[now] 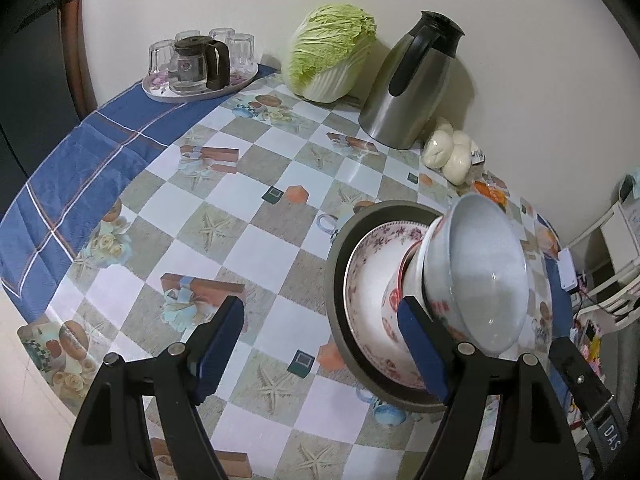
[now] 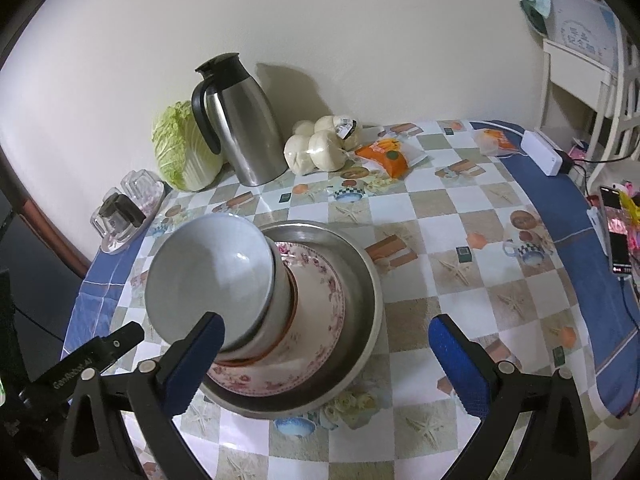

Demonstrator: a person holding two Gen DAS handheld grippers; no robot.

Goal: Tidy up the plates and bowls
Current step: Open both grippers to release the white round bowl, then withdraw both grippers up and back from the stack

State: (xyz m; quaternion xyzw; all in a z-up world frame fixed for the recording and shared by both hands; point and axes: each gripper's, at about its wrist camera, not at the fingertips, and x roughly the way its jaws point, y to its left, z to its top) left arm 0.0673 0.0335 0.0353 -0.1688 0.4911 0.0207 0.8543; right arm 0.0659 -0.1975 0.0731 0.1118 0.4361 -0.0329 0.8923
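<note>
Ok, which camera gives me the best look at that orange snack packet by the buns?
The right wrist view. The orange snack packet lies there in full, on the tablecloth just right of the bagged buns. In the left wrist view only an orange sliver shows behind the top bowl, too little to identify.

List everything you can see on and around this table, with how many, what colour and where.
Bowls: at least two, white, stacked on the floral plate.
Floral plate: one, white with pink flowers, inside the metal basin.
Metal basin: one, grey, middle of the table.
Thermos jug: one, steel with black handle, by the wall.
Cabbage: one, green, beside the jug.
Buns: several, white, bagged, right of the jug.
Orange packet: one, beside the buns.
Glass tray: one, holding clear glasses and a small pot, far corner.
Tablecloth: one, checked, blue border.
Left gripper: black, blue pads, open.
Right gripper: same, open.
</note>
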